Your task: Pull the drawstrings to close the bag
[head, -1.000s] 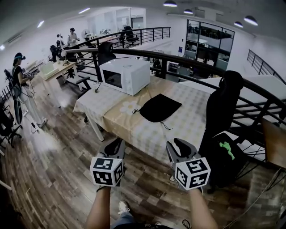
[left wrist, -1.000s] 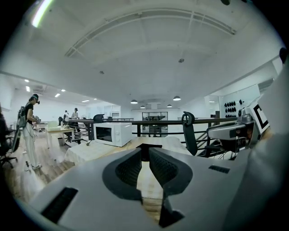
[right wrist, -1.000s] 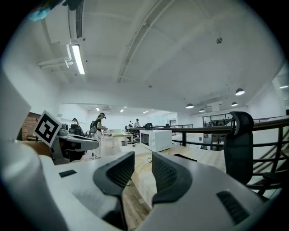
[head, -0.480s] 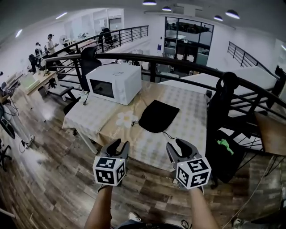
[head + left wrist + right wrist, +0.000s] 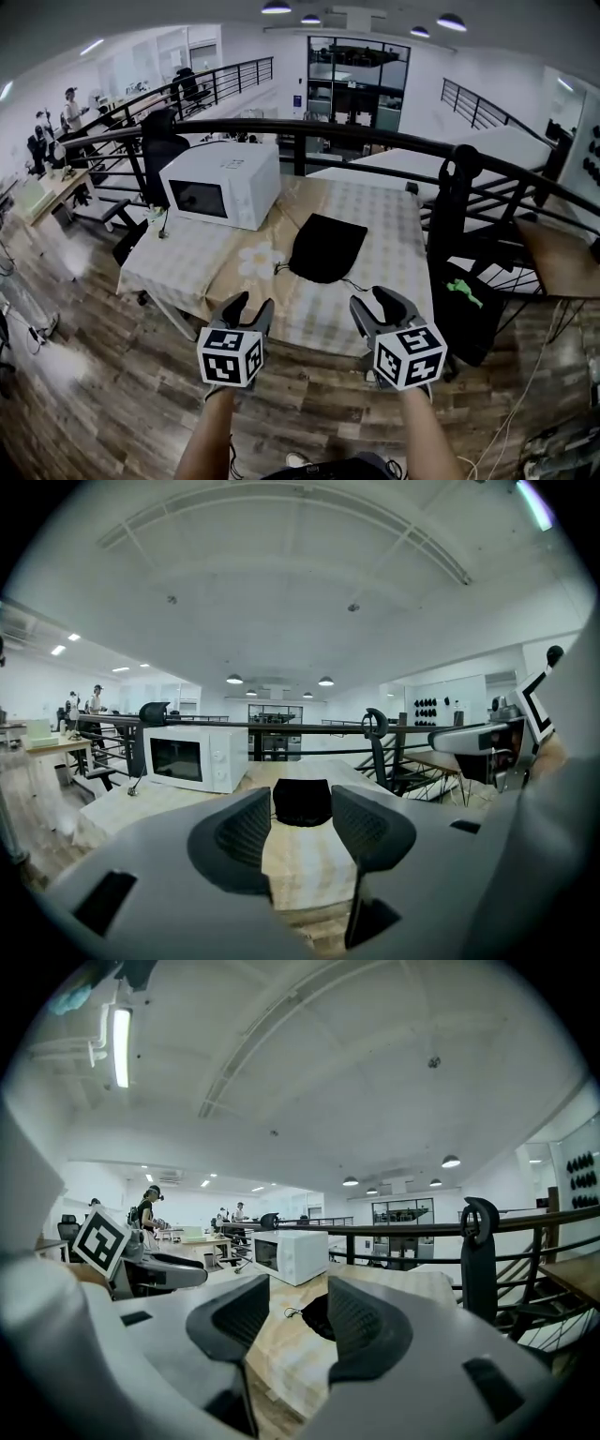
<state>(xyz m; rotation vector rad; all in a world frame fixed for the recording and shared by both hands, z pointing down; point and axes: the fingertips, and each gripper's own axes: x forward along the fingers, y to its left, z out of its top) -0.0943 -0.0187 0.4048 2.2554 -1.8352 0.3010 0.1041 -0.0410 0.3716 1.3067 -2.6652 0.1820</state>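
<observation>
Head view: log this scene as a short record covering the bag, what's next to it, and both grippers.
bag: black, lying flat on the table, untouched
drawstrings: loose cords trailing from its near end
neighbour: white microwave, left of the bag in this view, apart from it
left gripper: short of the table, jaws have just been opening, nothing between them
right gripper: same state, also empty

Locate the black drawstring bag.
Head view, centre: the black bag lies flat on the table, just right of the white microwave.
</observation>
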